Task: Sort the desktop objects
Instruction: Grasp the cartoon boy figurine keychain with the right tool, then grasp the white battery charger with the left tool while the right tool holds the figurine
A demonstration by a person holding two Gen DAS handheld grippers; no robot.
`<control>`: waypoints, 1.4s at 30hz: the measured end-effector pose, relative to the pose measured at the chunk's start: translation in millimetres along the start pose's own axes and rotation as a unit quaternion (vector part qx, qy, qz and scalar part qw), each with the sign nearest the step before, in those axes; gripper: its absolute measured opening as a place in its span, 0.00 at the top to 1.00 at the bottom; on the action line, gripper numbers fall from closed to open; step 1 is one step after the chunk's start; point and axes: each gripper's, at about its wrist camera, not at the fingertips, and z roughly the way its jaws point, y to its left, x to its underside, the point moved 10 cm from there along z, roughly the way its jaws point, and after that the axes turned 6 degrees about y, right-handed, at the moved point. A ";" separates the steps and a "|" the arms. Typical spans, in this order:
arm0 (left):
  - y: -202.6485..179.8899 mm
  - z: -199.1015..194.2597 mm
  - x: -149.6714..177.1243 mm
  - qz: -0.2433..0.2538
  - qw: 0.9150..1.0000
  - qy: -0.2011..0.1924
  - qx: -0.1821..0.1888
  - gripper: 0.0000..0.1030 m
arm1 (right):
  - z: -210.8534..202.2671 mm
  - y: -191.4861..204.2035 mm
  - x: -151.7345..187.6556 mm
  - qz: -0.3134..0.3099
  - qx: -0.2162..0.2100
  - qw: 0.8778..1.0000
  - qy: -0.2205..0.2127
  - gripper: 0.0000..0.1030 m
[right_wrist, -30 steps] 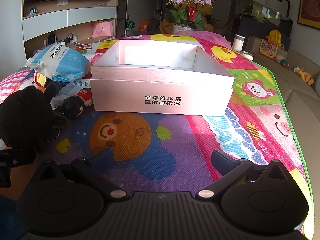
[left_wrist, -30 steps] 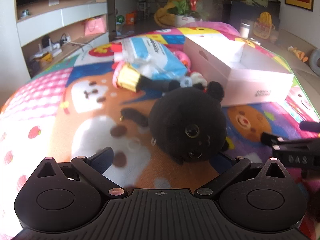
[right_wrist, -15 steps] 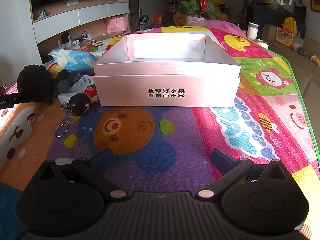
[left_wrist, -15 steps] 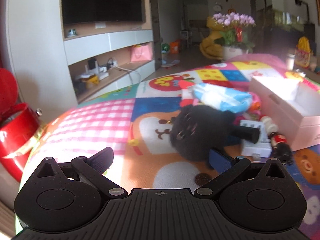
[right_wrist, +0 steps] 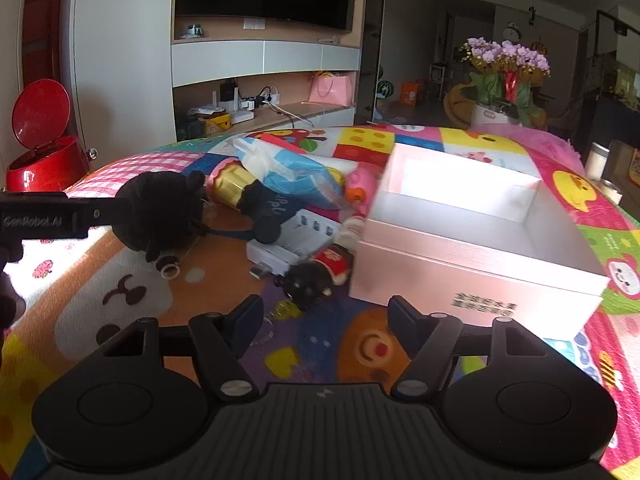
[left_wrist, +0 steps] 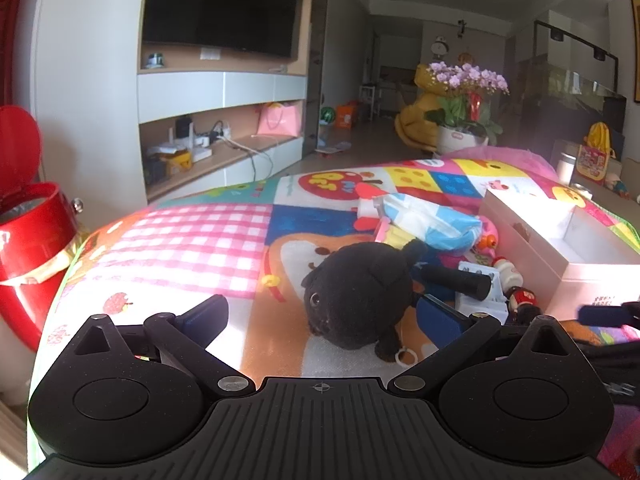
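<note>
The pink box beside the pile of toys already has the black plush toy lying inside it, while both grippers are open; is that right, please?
Not quite: the pink box is empty in the right wrist view. The black plush toy lies on the mat left of the pile. Left gripper and right gripper are open.

The open pink box [right_wrist: 472, 248] sat on the patterned mat [right_wrist: 120, 300]. Just left of the box lay a white charger [right_wrist: 292, 240] and a small red-and-black figure [right_wrist: 316, 276] touching its near corner. Farther left was the black plush toy [right_wrist: 160, 212], with the left gripper's finger [right_wrist: 60, 216] against it. The right gripper [right_wrist: 324, 316] stood with jaws apart, holding nothing.
</note>
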 end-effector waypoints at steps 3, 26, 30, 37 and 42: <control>1.8 -2.2 3.2 0.004 1.000 0.004 0.002 0.00 | 22.6 10.9 -7.8 -0.001 0.016 1.000 0.003 0.40; -96.2 8.4 17.1 0.094 0.988 0.045 0.113 0.18 | -58.5 -101.7 47.8 0.152 -0.036 0.988 0.014 0.65; -135.2 45.5 14.7 0.135 0.981 0.072 0.120 0.37 | -68.9 -109.6 43.9 0.155 -0.001 0.988 -0.024 0.40; -140.7 85.5 9.2 0.128 0.981 0.096 0.105 0.82 | -87.5 -112.0 50.0 0.126 0.037 0.990 -0.052 0.28; -128.1 56.8 21.2 0.141 0.979 0.090 0.115 0.87 | -83.6 -113.1 56.0 0.126 0.031 0.991 -0.043 0.26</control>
